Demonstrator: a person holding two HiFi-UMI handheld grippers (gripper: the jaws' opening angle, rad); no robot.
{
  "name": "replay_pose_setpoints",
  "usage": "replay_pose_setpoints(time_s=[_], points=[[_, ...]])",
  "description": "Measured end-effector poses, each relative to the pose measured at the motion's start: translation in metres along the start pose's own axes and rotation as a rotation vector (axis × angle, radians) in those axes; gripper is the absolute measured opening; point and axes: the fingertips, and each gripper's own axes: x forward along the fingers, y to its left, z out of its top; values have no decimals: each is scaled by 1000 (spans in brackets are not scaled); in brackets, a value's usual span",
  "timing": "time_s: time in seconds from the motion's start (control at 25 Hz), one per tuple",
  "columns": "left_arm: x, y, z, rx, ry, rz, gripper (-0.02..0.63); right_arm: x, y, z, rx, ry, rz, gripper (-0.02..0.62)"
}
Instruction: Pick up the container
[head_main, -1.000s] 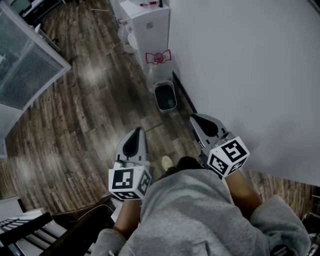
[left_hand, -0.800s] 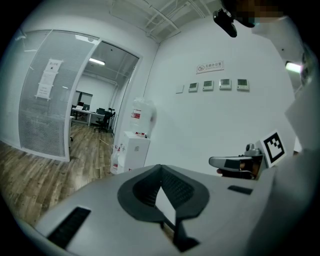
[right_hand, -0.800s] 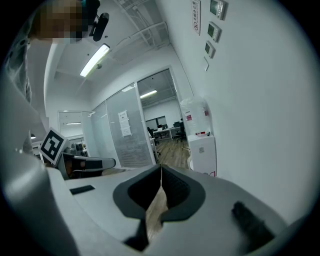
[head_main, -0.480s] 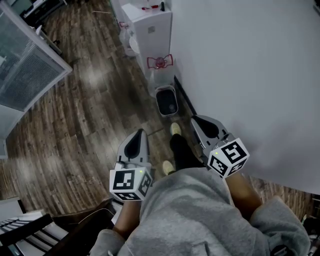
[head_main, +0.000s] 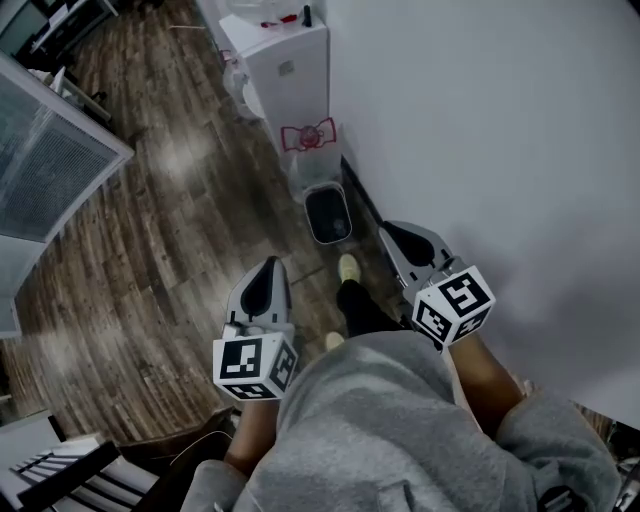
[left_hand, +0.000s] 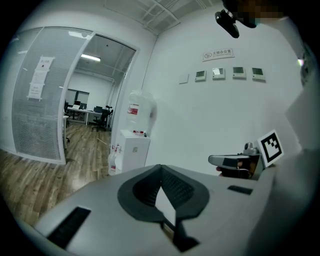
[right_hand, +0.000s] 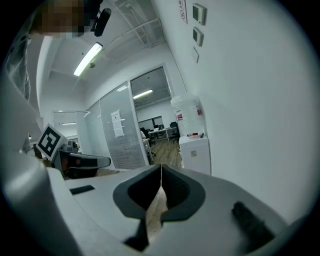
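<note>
A small dark grey bin (head_main: 328, 213) with a pale rim stands on the wood floor against the white wall, ahead of both grippers. In the head view my left gripper (head_main: 272, 262) is held above the floor, short of the bin and to its left, jaws shut and empty. My right gripper (head_main: 385, 232) hangs close to the wall, just right of the bin and nearer me, also shut with nothing in it. Each gripper view shows its own jaws closed tip to tip, left gripper (left_hand: 161, 167) and right gripper (right_hand: 161, 167). The bin is hidden in both gripper views.
A white water dispenser (head_main: 285, 75) with a red tap guard (head_main: 308, 135) stands just beyond the bin; it also shows as the dispenser (left_hand: 132, 150) and dispenser (right_hand: 195, 152). A glass partition (head_main: 50, 160) runs along the left. The person's shoe (head_main: 348, 268) is stepping between the grippers. Dark furniture (head_main: 70, 470) sits bottom left.
The person has stepped forward, one shoe swinging out between the grippers. Both grippers moved ahead with the body, still shut. The view turned a little, and the dispenser shows more fully.
</note>
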Motion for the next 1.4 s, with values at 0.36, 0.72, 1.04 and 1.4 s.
replay_pose_setpoints(time_s=[0.36,0.72,1.04,1.4], points=[[84,12,26,3,32,3,12,56,-59,24,14,24,17,25],[130,25,38,3,75,53,12,97,-93,38,20,46,64,25],[166,27,49,13,88,81,12,124,-119,49,2,56,103,25],[188,31,61,18,79,111,12,143,-133,52,8,60,140,25]])
